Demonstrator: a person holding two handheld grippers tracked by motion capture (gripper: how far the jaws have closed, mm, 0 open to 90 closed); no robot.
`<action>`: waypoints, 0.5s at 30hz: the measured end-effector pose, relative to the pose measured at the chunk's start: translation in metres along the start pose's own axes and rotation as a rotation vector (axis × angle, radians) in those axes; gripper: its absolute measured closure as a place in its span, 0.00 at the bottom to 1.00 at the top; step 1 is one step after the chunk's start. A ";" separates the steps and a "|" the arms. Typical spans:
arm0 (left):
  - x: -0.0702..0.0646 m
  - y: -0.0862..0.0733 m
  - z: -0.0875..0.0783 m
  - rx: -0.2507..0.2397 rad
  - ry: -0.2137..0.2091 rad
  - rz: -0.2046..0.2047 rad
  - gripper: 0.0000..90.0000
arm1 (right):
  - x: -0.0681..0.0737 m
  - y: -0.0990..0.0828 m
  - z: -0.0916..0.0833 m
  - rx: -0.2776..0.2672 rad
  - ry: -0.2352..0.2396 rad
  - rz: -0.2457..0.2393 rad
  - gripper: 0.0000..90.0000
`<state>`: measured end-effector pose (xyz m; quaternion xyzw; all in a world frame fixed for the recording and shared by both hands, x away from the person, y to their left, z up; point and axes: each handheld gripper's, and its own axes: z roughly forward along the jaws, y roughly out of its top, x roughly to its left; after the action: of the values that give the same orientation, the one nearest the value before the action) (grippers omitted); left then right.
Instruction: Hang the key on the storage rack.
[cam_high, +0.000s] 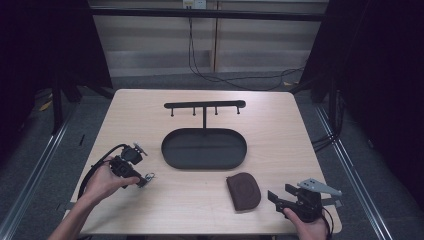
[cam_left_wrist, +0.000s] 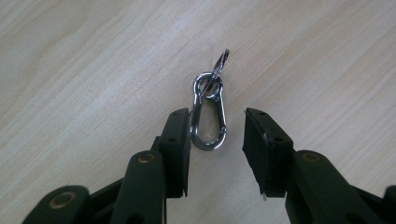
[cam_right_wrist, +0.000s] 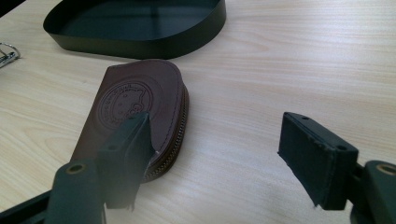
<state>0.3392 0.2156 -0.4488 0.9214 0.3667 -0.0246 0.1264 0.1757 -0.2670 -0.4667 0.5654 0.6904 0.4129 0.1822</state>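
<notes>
A shiny silver carabiner clip (cam_left_wrist: 209, 114), apparently ringed, lies flat.

Under my jaws the tabletop (cam_left_wrist: 93, 70) is pale wood-grain laminate, smooth and matt. The snap hook (cam_left_wrist: 208, 116) is polished metal, bright and glossy. My pouch (cam_right_wrist: 135, 109) looks like brown leather, embossed and stitched. The tray (cam_right_wrist: 140, 28) is matt black metal.

We are seeing a silver carabiner clip (cam_left_wrist: 208, 116) with a small ring at its far end, lying flat on the pale wooden surface (cam_left_wrist: 93, 70).
</notes>
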 end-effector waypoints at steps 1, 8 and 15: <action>0.000 0.000 0.000 0.000 0.000 0.000 0.68 | 0.000 0.000 0.000 0.000 0.000 0.000 0.29; 0.001 0.003 0.007 0.032 0.012 0.018 0.68 | 0.000 0.000 0.000 0.000 0.001 0.001 0.29; 0.002 0.005 0.013 0.054 0.014 0.020 0.69 | 0.000 0.000 0.000 0.001 0.001 0.001 0.28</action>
<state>0.3448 0.2101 -0.4608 0.9283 0.3574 -0.0268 0.0990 0.1758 -0.2670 -0.4669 0.5655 0.6906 0.4128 0.1813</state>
